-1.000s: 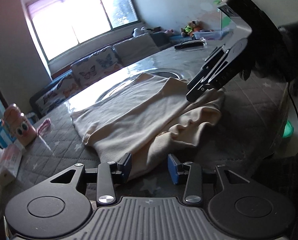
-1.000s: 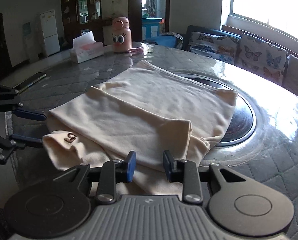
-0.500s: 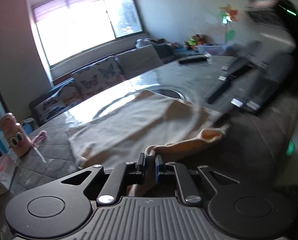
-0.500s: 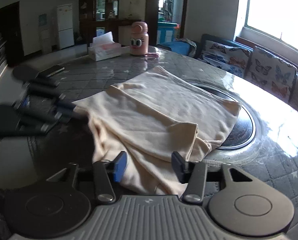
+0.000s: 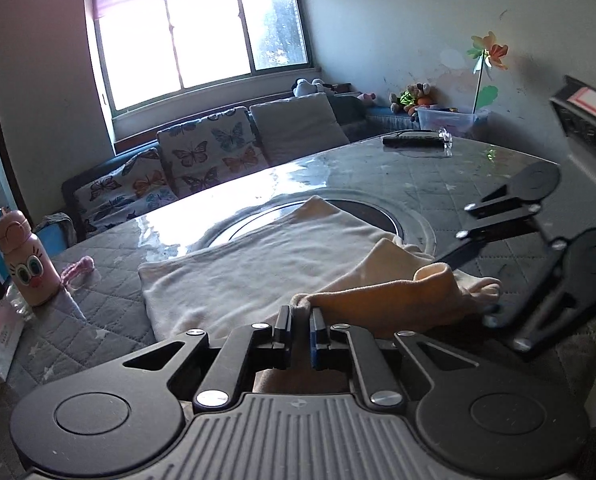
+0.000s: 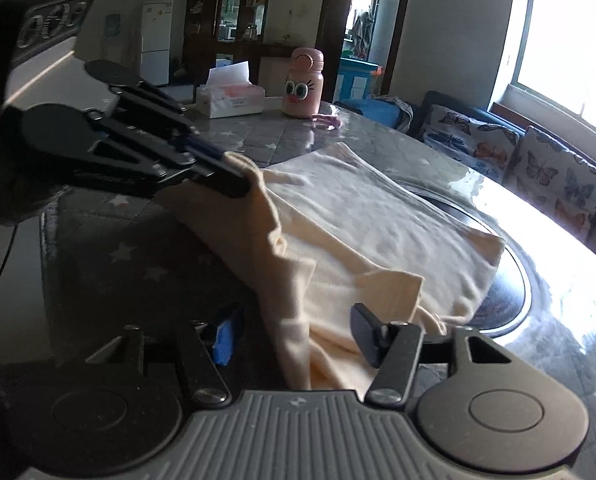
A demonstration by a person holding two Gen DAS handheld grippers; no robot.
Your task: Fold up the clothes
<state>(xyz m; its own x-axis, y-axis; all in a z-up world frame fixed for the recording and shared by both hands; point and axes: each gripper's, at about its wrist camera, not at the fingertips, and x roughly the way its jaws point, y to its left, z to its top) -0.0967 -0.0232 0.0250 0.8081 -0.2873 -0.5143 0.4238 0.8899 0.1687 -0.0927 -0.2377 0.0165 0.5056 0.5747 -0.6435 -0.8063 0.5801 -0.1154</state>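
A cream garment [image 5: 257, 272] lies partly folded on the round table, over the dark glass turntable; it also shows in the right wrist view [image 6: 370, 232]. My left gripper [image 5: 300, 320] is shut on the garment's near edge and holds it lifted off the table; it also shows in the right wrist view [image 6: 233, 176]. My right gripper [image 6: 293, 334] is open, its fingers either side of the hanging near corner of the cloth. In the left wrist view it [image 5: 474, 280] sits at the right, against the lifted fold.
A pink cartoon bottle [image 6: 302, 82] and a tissue box [image 6: 229, 98] stand at the table's far side, also in the left wrist view [image 5: 25, 264]. A black remote [image 5: 412, 140] lies at the far edge. A butterfly-cushion sofa [image 5: 201, 160] runs under the window.
My left gripper closed on the garment's near edge and lifted it. My right gripper opened wider and moved in around the hanging corner.
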